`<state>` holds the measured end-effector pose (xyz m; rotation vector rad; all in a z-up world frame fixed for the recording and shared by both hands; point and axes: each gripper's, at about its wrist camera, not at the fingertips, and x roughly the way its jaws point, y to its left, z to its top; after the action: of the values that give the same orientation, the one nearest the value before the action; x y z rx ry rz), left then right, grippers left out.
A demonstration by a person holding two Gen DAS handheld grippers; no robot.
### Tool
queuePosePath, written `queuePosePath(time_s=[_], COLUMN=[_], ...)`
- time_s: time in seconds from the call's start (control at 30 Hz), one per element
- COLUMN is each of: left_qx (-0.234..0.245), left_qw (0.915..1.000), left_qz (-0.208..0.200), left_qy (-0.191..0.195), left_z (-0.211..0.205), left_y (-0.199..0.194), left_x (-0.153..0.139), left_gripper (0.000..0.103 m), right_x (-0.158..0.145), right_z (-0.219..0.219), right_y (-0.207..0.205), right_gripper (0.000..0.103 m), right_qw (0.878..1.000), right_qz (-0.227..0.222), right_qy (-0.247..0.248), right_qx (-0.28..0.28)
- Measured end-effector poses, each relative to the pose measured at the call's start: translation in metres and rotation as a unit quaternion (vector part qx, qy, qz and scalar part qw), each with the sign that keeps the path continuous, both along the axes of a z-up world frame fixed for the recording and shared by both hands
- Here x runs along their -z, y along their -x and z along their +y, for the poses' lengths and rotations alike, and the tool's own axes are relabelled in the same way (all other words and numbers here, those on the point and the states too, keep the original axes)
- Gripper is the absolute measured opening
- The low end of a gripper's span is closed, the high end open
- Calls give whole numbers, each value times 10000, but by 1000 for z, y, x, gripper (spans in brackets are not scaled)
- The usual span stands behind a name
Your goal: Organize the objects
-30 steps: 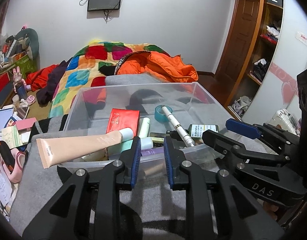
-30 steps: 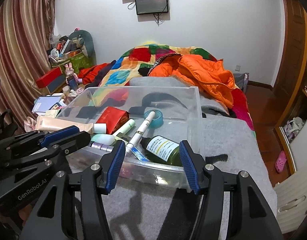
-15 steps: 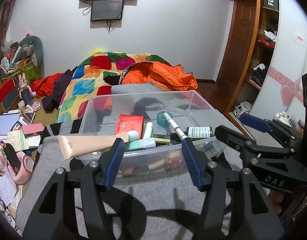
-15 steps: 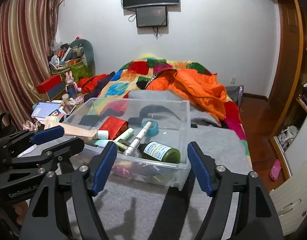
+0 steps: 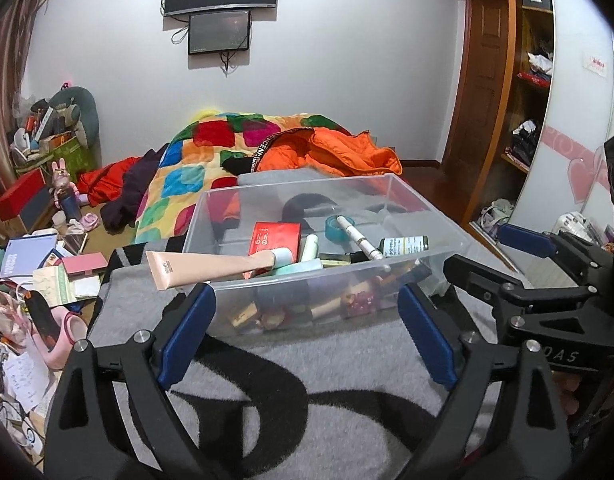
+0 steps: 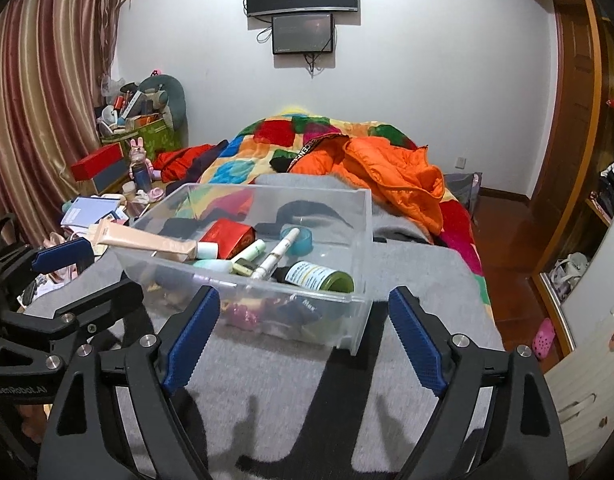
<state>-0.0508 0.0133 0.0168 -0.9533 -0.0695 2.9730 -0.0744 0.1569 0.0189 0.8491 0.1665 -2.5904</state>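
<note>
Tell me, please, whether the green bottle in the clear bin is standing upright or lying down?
Lying down: the green bottle rests on its side atop other items in the clear bin, label facing up.

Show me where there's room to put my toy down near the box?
Free: the grey blanket right of the clear box, and the strip in front of it. Crowded: inside the box, and the cluttered floor on its left.

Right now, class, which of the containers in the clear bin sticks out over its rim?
The long beige tube: its flat crimped end overhangs the clear bin rim, while the others lie inside.
</note>
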Motion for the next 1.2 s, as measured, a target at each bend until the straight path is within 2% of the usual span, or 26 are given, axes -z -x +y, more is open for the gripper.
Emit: queuePosePath(time_s=[0.47,1.2], left_qx=[-116,-45], left_qw=[9998,9999], left_qz=[-28,-91], left_qy=[-134,-95], left_z=[-5,1], left_y=[-2,-3], left_x=[1,4], left_gripper=[96,97], right_x=[1,3], right_z=[2,-2], right_y=[-3,-3], right_gripper=[84,84], right_qw=[10000,9999], right_qz=[-71,-142], right_qy=[-9,-60], right_qx=[28,-24])
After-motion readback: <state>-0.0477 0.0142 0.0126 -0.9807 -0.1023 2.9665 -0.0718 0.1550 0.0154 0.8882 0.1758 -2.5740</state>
